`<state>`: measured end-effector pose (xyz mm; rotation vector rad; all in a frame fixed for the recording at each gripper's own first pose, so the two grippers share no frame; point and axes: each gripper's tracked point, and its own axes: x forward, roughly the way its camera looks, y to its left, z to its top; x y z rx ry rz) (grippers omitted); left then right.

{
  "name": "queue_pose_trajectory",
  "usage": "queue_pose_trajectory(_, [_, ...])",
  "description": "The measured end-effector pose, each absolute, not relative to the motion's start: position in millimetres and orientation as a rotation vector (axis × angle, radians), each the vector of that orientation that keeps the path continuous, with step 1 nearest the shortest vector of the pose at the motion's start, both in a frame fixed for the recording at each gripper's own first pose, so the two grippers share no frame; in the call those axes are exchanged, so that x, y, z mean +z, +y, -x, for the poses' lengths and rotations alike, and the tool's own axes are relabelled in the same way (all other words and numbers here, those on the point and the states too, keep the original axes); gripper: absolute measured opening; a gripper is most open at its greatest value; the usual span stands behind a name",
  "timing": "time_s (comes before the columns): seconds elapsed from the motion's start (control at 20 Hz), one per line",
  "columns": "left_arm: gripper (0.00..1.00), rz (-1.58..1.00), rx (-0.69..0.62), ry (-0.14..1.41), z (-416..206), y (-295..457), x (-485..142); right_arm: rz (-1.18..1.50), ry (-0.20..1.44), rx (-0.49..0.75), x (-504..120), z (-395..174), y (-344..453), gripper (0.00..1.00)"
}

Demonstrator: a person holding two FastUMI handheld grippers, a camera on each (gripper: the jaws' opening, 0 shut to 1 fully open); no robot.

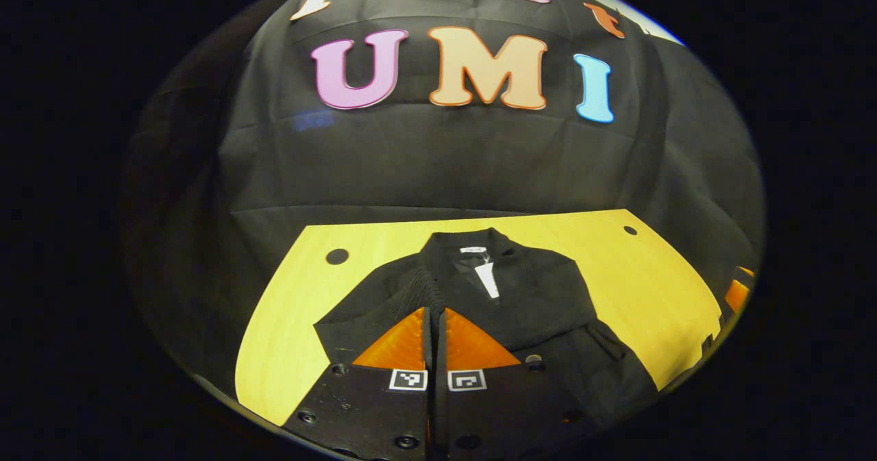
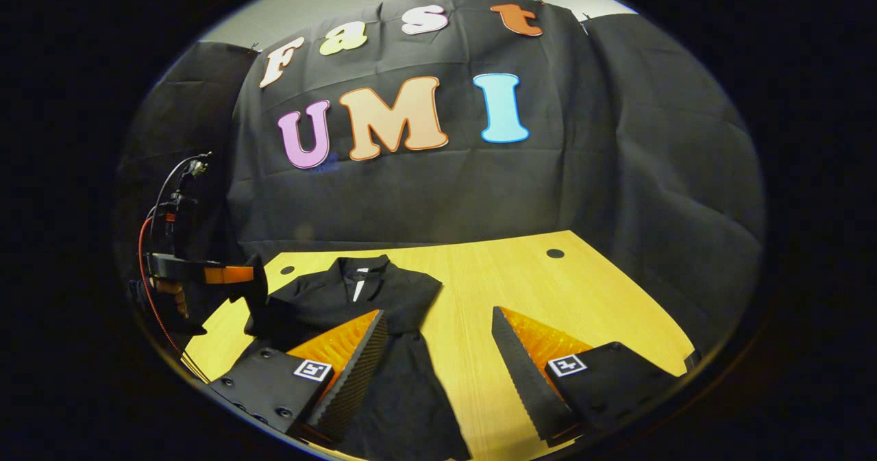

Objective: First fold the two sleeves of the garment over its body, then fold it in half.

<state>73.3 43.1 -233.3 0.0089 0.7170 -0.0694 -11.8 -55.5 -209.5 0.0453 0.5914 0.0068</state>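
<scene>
Two tongs are in your hands above a yellow wooden counter (image 1: 637,276) that carries a black collared garment (image 1: 541,296) with a white tag at its neck. In the left gripper view, your left tongs (image 1: 436,324) are clenched, their two fingers pressed flat against each other with no gap visible between them; a ribbed fold of the black fabric rises just at their tips, but you cannot tell from this view whether any cloth is caught between them. Beyond them the garment lies spread on the counter, collar toward the far edge, with one sleeve (image 1: 603,351) running down toward the lower right of that view. A dark round hole (image 1: 336,256) marks the counter near its far left corner, and a smaller one (image 1: 630,230) sits near the far right. In the right gripper view, your right tongs (image 2: 438,351) are released, their fingers spread wide apart over the counter; the left finger (image 2: 356,372) hangs over the black fabric, while the right finger (image 2: 527,372) hangs over bare yellow wood, and nothing is held between them. That same view shows the garment (image 2: 342,296) lying toward the left part of the counter (image 2: 582,303), and the other tongs (image 2: 226,274) held at the counter's left edge beside the garment's shoulder, with your hand (image 2: 171,296) behind them and a red cable (image 2: 147,290) trailing down from the device.
</scene>
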Motion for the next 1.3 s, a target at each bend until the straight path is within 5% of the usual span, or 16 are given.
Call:
queue_pose_trajectory(1.2, [0.01, -0.09, -0.278, 0.827, -126, -131, -296, -0.079, 0.641, -0.167, -216, 61, -154, 0.98])
queue_pose_trajectory(1.3, [0.67, -0.055, -0.253, 0.756, -139, -139, -281, -0.073, 0.644, -0.144, -218, 58, -155, 0.98])
